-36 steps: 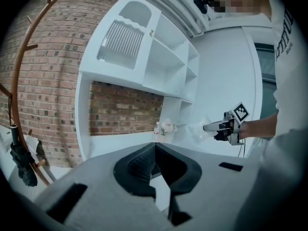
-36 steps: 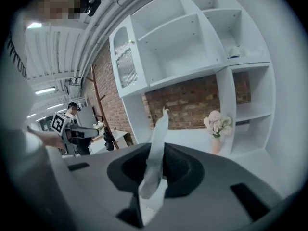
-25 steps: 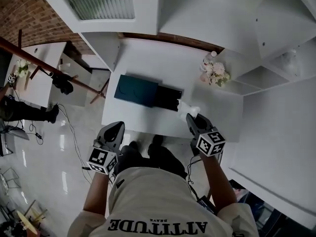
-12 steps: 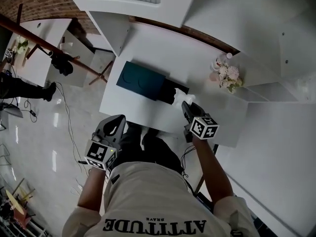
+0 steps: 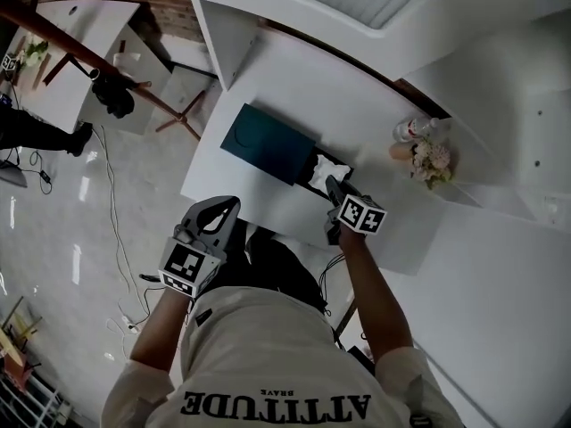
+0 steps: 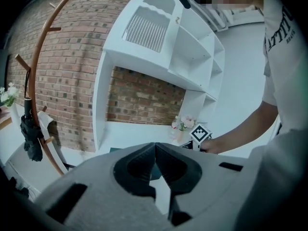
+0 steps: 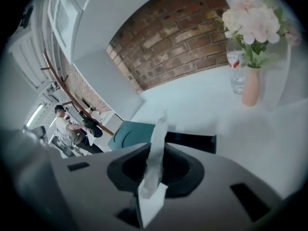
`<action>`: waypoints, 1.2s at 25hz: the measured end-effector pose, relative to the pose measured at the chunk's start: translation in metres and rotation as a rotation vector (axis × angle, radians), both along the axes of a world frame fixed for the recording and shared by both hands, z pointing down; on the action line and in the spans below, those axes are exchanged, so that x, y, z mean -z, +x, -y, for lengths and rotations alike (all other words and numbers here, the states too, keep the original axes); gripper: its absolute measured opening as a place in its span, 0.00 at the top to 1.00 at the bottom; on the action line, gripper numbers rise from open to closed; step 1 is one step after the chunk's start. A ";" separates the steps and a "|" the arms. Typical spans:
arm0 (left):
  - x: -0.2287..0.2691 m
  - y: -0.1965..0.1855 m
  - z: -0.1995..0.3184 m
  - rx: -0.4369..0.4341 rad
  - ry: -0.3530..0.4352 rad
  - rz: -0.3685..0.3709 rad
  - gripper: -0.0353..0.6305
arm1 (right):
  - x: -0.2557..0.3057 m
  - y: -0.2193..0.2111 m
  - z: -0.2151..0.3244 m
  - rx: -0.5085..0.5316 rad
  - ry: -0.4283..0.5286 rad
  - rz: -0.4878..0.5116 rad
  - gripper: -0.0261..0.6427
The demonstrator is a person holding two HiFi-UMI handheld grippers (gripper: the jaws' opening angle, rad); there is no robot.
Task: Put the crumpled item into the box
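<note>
Right tongs [image 7: 155, 153] | pinching white crumpled tissue [image 7: 159, 128], thin upright strip | near box [image 7: 192, 142]

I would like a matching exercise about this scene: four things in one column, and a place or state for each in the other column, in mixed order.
Things:
1 left claw
2 right claw
3 teal lid
4 vase

States:
A pinkish, upright
B shut, empty
C shut on the crumpled item
D flat beside the black box

Pairs: 1-B, 2-C, 3-D, 4-A

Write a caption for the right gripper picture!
Right gripper pinches crumpled white paper, dark box ahead, flowers beyond.
</note>
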State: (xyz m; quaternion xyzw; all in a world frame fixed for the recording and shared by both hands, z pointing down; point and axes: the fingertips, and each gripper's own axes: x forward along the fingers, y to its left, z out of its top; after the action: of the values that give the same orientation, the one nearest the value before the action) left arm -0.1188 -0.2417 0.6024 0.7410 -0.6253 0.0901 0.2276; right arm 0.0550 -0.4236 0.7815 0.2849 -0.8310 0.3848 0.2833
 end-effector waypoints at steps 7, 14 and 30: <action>-0.016 -0.021 -0.003 -0.008 -0.037 -0.015 0.91 | -0.042 -0.019 0.001 -0.014 -0.097 -0.081 0.85; -0.013 -0.037 -0.002 -0.002 -0.038 -0.020 0.91 | -0.059 -0.012 0.006 0.003 -0.063 -0.246 0.82; -0.026 -0.046 0.009 -0.098 -0.026 -0.045 0.91 | -0.031 0.007 0.001 0.014 0.059 -0.331 0.63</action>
State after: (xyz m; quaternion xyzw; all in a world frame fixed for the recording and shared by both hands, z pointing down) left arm -0.1644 -0.2504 0.6280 0.7696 -0.5818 0.0923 0.2465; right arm 0.0619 -0.4251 0.8130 0.3469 -0.7857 0.3062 0.4105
